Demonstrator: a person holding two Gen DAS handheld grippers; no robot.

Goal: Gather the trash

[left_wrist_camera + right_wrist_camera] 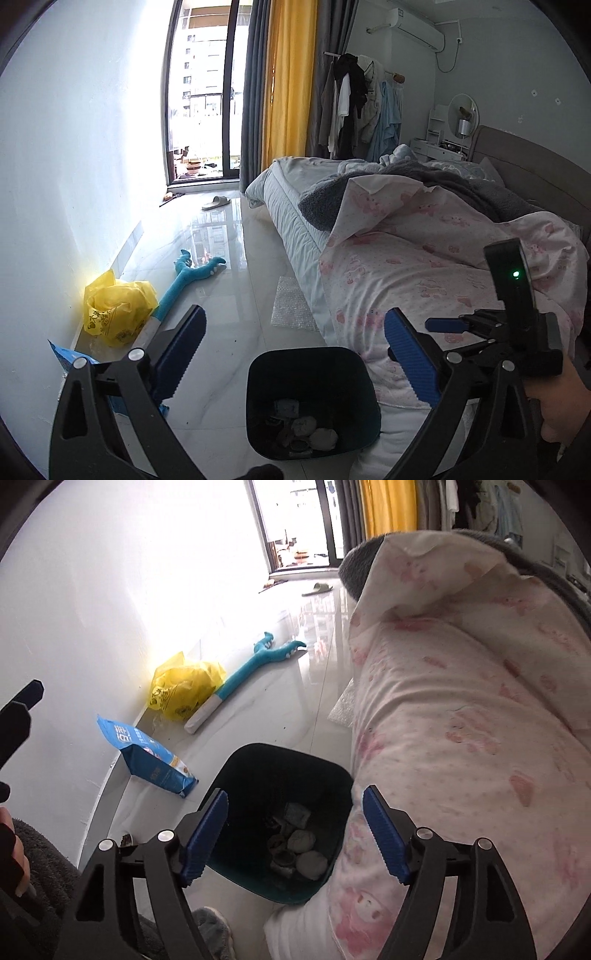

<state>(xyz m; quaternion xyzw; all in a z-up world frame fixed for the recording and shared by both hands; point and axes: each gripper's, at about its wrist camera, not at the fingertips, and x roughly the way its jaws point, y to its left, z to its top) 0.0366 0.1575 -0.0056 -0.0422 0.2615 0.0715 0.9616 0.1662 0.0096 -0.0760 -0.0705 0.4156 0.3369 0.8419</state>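
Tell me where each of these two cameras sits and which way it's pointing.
Left wrist view: on the left claw, open, looking down over the dark square trash bin toward the balcony door; the right claw and a hand show.
Right wrist view: on the right claw, open, tilted steeper into the bin; a sliver of the left claw shows.
Shared: bin, yellow plastic bag, blue plush toy, pink-printed quilt.

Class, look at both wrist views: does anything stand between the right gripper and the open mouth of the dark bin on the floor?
Nothing visible does. The right gripper is open and empty above the bin, whose mouth is uncovered, with crumpled trash inside.
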